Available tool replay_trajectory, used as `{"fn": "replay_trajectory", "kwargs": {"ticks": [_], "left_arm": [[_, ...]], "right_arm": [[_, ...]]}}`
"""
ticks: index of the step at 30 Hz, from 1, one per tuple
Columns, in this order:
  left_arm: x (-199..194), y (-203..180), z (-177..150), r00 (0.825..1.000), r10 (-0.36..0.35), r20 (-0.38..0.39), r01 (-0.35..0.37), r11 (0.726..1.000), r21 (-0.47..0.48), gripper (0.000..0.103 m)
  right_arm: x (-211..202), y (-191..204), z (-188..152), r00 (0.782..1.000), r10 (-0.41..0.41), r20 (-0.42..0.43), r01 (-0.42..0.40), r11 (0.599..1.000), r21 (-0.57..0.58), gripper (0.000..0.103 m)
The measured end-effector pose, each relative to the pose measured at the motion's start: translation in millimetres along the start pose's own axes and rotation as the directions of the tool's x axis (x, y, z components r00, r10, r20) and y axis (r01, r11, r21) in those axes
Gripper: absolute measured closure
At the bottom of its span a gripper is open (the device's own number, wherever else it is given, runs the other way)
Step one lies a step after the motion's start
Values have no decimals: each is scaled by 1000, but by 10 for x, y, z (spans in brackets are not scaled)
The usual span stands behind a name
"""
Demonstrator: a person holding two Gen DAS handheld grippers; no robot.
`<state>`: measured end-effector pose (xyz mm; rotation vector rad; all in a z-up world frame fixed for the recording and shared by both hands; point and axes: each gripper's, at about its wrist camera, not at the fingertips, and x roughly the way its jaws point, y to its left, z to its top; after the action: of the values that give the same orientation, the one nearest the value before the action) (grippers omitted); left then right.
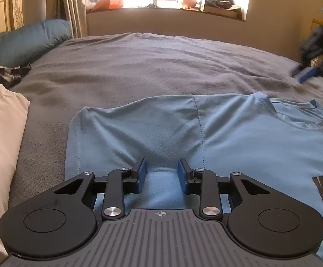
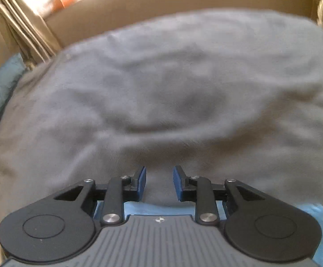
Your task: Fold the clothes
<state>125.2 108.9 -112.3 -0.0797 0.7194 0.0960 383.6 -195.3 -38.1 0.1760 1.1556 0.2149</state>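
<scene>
A light blue T-shirt (image 1: 239,138) with dark print lies flat on the grey blanket (image 1: 139,66), its neckline to the right. My left gripper (image 1: 162,173) is low on the shirt's left part. Its jaws stand apart, the fingertips dent the cloth, and a low hump of fabric sits between them without being pinched. My right gripper (image 2: 159,178) hangs open over bare blanket (image 2: 161,89) with nothing between its blue pads. Only a strip of the shirt (image 2: 139,209) shows beneath it. In the left wrist view the right gripper (image 1: 301,74) is blurred, beyond the shirt's neck at far right.
A white cloth (image 1: 1,138) lies at the left of the bed, with a plaid garment (image 1: 3,73) and a blue pillow (image 1: 25,40) behind it. A curtain, a cluttered window sill (image 1: 166,9) and the wall stand past the bed's far edge.
</scene>
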Motion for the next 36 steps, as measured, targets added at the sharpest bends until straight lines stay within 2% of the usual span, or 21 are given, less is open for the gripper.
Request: {"fn": "replay_trajectory", "kwargs": {"ticks": [1, 3, 6, 8, 10, 12, 14, 18, 21, 23, 25, 28, 30, 33, 36], "left_arm": [[1, 2, 3, 1000, -1, -2, 1, 1000, -1, 73], [-1, -8, -1, 1000, 3, -2, -3, 1000, 4, 73], [-6, -53, -16, 1000, 20, 4, -20, 999, 34, 73], [-10, -83, -21, 999, 33, 8, -34, 998, 53, 71], [-16, -88, -5, 999, 43, 5, -43, 998, 52, 69], [-31, -66, 36, 999, 41, -6, -40, 999, 33, 68], [-54, -39, 76, 999, 35, -15, -35, 999, 14, 66], [-123, -48, 101, 999, 36, -1, -36, 999, 27, 64], [-175, -86, 112, 999, 46, 17, -47, 998, 49, 63], [-219, -131, 130, 998, 62, 22, -64, 996, 64, 63], [-295, -199, 185, 997, 68, 33, -71, 993, 95, 63], [-421, -428, 346, 997, 59, 52, -69, 974, 214, 63], [-475, -638, 473, 998, 36, 48, -49, 950, 309, 62], [-485, -1075, 660, 1000, -14, 1, 12, 904, 428, 60], [-419, -1553, 720, 997, -52, -56, 72, 875, 479, 60]], "right_arm": [[-9, -43, -38, 999, -11, -47, 10, 1000, -20, 74], [56, -98, -164, 990, -61, -124, 50, 994, -93, 67], [359, -205, -333, 982, -99, -164, 87, 993, -81, 64], [424, -266, -339, 994, -82, -71, 80, 996, -39, 62], [306, -310, -267, 996, -78, 45, 78, 997, -1, 62], [22, -412, -183, 980, -94, 175, 88, 995, 40, 60], [-316, -596, -108, 960, -78, 268, 61, 995, 73, 60], [-840, -1097, -122, 938, -113, 327, 77, 990, 120, 60], [-1016, -1423, -338, 933, -163, 320, 131, 984, 119, 60], [-1004, -1548, -507, 937, -183, 298, 160, 982, 101, 60], [-994, -1664, -672, 950, -165, 266, 144, 985, 96, 60], [-903, -1685, -828, 964, -151, 220, 141, 988, 63, 61], [-879, -1658, -896, 968, -131, 215, 126, 991, 34, 60], [-857, -1574, -999, 967, -103, 234, 115, 993, -39, 60], [-688, -1416, -1096, 962, -131, 240, 172, 973, -157, 60]]}}
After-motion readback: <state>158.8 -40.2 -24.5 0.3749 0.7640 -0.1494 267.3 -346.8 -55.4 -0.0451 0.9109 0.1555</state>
